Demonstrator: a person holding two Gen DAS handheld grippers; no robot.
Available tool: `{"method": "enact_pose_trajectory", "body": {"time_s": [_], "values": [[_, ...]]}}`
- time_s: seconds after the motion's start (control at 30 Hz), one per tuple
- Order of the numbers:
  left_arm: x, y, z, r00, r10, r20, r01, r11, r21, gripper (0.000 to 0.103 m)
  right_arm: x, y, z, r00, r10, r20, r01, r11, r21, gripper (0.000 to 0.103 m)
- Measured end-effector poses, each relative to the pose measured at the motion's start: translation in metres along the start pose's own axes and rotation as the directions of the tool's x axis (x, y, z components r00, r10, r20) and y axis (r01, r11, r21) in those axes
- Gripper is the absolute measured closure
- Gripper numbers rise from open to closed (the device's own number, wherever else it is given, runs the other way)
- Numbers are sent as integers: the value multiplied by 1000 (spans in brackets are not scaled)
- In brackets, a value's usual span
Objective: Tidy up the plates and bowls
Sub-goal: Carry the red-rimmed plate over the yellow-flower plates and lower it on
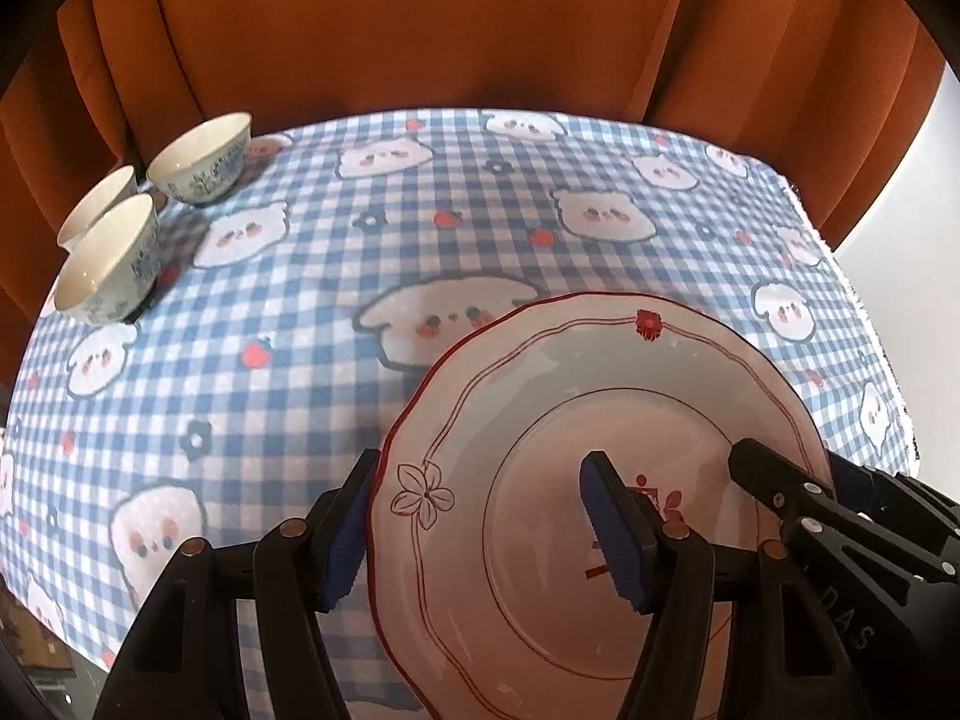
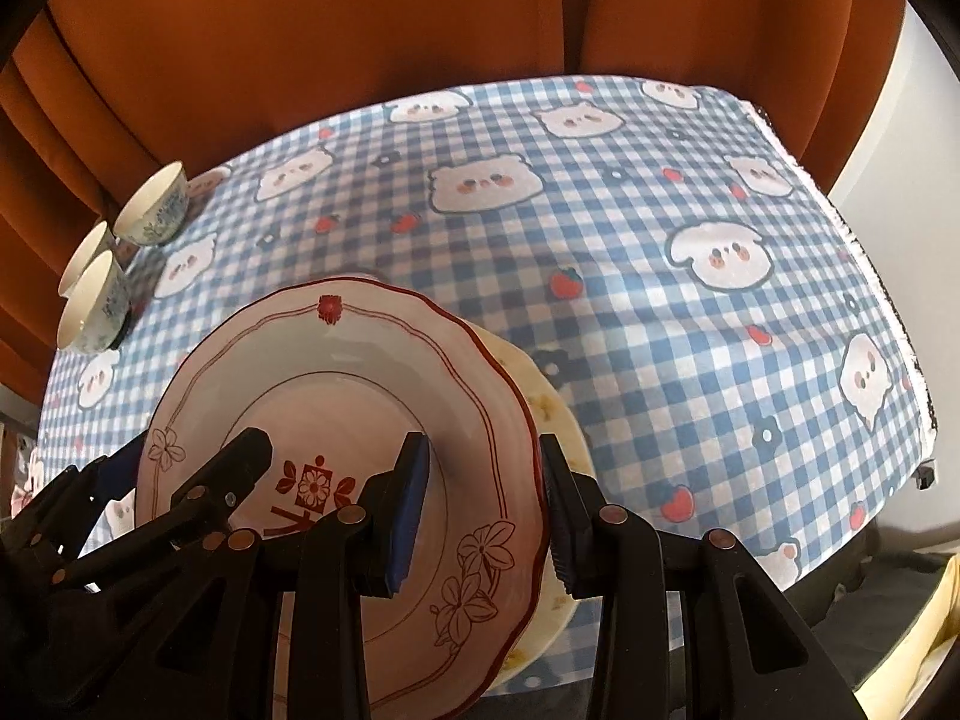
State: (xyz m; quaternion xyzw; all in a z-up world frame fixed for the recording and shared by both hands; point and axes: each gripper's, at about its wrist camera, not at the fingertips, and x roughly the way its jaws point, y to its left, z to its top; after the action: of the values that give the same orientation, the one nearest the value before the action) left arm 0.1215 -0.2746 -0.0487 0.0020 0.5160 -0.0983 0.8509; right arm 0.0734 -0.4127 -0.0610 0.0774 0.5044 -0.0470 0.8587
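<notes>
Left wrist view: we see our left gripper [image 1: 486, 522] pinching the near-left rim of the red-rimmed plate [image 1: 600, 408], one finger outside the rim, one inside.
Right wrist view: our right gripper [image 2: 486, 504] pinches the same plate's right rim, together with a cream plate [image 2: 558, 420] beneath it.
Plate place: we hold it over the near edge of the checked tablecloth [image 2: 690, 330].
Far-left corner: we count three bowls [image 1: 201, 159], clustered.
Beyond: orange curtain [image 1: 420, 18].
</notes>
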Motion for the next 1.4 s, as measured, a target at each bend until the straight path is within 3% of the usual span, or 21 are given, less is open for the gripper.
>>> {"method": "enact_pose_trajectory", "body": {"time_s": [0.33, 0.7, 0.77, 0.83, 1.1, 1.2, 1.4], "values": [[22, -15, -10, 995, 73, -61, -74, 997, -14, 37, 22, -18, 3, 999, 27, -43, -28, 999, -32, 62], [28, -32, -13, 986, 163, -42, -162, 987, 20, 38, 36, -25, 4, 997, 51, -63, -55, 997, -61, 63], [30, -39, -15, 986, 159, -47, -157, 987, 41, 26, 35, -29, 4, 996, 63, -62, -67, 996, -57, 63], [33, -44, -17, 981, 187, -40, -184, 981, 65, 27, 35, -30, 5, 994, 90, -68, -93, 995, -41, 63], [35, -45, -15, 982, 187, -39, -185, 982, 40, 26, 24, -46, 5, 992, 117, -47, -117, 993, -2, 66], [34, -43, -14, 983, 177, -40, -176, 984, 28, 26, 20, -46, 9, 993, 110, -30, -111, 994, -22, 85], [30, -32, -13, 984, 171, -51, -172, 985, -27, 25, 26, -41, 12, 993, 109, -50, -112, 992, -57, 85]]}}
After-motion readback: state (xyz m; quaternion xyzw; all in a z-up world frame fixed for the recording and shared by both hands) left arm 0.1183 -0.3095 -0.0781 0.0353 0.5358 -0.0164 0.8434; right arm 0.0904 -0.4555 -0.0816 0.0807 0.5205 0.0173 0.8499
